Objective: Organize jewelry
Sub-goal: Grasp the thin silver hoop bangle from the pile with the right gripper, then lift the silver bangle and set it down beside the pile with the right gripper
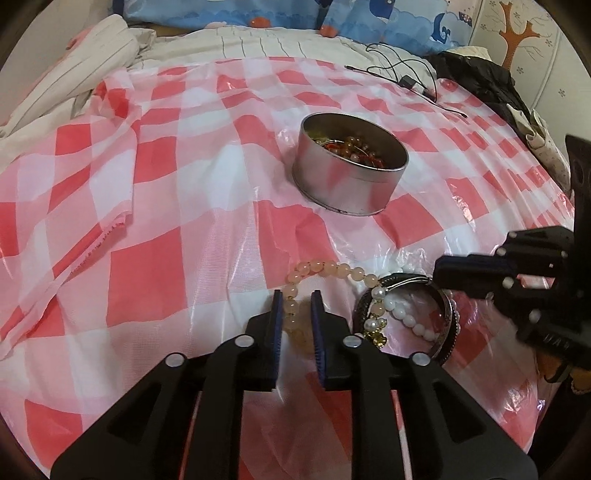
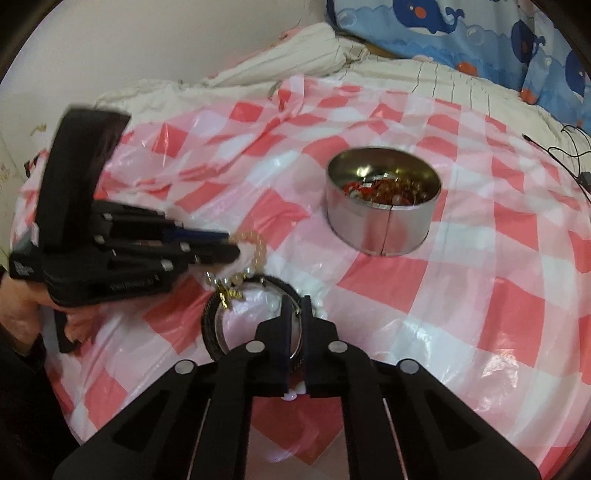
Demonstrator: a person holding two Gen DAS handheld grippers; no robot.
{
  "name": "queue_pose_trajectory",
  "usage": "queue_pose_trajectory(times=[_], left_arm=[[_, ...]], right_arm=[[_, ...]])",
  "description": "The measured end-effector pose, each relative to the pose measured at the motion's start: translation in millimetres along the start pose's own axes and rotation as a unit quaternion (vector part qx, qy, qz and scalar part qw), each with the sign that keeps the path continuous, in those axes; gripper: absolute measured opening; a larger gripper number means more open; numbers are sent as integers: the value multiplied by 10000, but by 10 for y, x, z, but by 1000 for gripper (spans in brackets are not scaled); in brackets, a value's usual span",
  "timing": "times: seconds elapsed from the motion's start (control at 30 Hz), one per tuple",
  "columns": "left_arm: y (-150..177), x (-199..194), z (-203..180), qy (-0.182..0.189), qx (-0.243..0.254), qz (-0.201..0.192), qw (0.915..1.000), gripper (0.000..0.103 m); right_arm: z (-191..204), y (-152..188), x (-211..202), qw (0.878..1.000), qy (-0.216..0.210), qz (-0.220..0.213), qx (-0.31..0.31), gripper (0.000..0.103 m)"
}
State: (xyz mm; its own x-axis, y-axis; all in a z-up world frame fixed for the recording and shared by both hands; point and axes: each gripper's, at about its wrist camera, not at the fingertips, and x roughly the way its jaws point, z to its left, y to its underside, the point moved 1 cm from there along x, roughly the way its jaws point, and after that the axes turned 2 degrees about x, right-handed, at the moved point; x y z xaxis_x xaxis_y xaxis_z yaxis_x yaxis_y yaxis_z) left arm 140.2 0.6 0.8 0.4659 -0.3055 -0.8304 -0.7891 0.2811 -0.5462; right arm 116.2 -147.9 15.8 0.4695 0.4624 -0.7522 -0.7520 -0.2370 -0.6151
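Observation:
A round metal tin (image 1: pixel 351 173) holding beaded jewelry stands on the pink checked plastic sheet (image 1: pixel 155 206); it also shows in the right wrist view (image 2: pixel 384 221). Close in front lies a pile: a peach bead bracelet (image 1: pixel 328 268), a white pearl strand (image 1: pixel 402 314) and a dark bangle (image 1: pixel 447 325). My left gripper (image 1: pixel 297 297) is shut on the peach bead bracelet, also visible in the right wrist view (image 2: pixel 258 247). My right gripper (image 2: pixel 295 302) is shut on the dark bangle (image 2: pixel 210 328). The right gripper shows at the left wrist view's right edge (image 1: pixel 439 275).
The sheet covers a bed with white bedding (image 1: pixel 74 81) at the left and blue whale pillows (image 2: pixel 480 33) at the back. A black cable with a small box (image 1: pixel 410 79) lies behind the tin. Dark clothing (image 1: pixel 480 81) sits at the far right.

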Motion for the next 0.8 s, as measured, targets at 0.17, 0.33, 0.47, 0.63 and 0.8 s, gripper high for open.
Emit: queue_pose_trajectory(times=[0.17,0.33,0.47,0.63,0.8], left_arm=[[2,9,-16,15,13,4,10000,20],[3,14,-17,27,2,6,10000,21],[2,20,-17,43,2,7,10000,23],[7,26,-27,51,20,14,10000,25],[6,27,-29,49,27,14,10000,26]], right_arm=[[33,-2,22,10000,28,54,-74,8],[106,23,84,9996,94,96,-263,26],[165,45,166,9981,291,199,-497,23],[168,21,94,9976,394,29,-572,7],[45,-39,-51,9991,260,-224,-258,7]])
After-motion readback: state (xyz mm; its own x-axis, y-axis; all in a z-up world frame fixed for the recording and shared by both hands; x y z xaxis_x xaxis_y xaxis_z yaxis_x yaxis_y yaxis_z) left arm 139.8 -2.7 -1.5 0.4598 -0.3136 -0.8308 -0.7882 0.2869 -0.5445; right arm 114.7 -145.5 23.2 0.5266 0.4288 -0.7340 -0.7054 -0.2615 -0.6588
